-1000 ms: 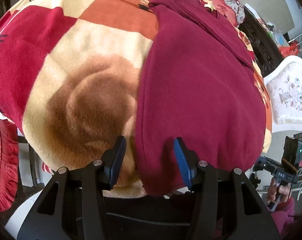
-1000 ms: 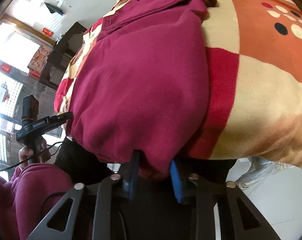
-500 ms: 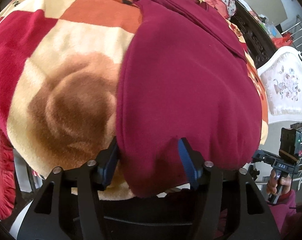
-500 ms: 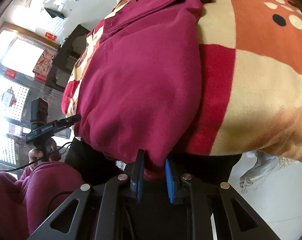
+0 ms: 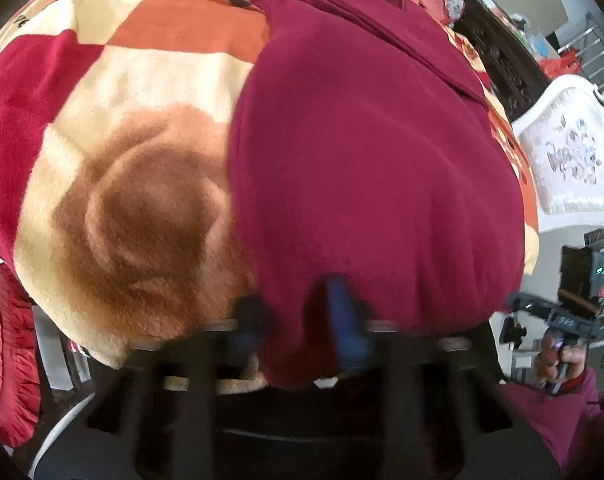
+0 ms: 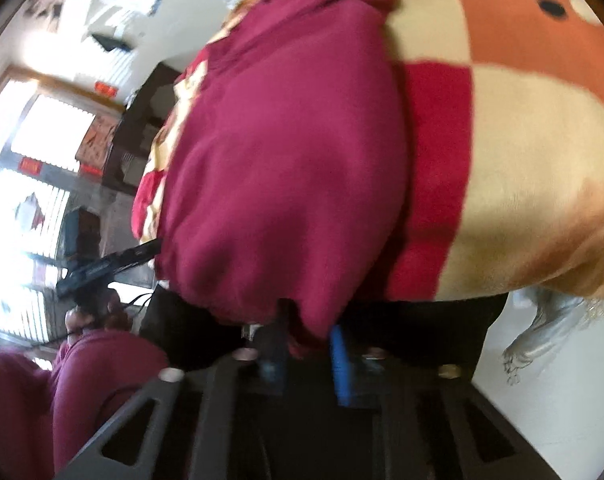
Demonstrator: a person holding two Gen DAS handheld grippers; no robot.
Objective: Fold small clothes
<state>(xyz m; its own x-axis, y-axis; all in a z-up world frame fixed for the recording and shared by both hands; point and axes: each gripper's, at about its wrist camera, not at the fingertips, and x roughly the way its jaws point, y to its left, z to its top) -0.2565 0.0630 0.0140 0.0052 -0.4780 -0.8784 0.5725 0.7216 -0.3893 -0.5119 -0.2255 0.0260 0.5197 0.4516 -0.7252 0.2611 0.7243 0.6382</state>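
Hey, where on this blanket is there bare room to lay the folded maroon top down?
Free: the broad stretch of checked fleece blanket left of the maroon fleece garment, over the brown rose print and the orange square beyond. Crowded: the near edge, where the left tongs and right tongs pinch the hem.

We hold our black left gripper (image 5: 298, 320) and our black right gripper (image 6: 308, 344) both closed on the maroon fleece garment (image 5: 366, 168), blue-padded fingers (image 5: 344, 320) forward.
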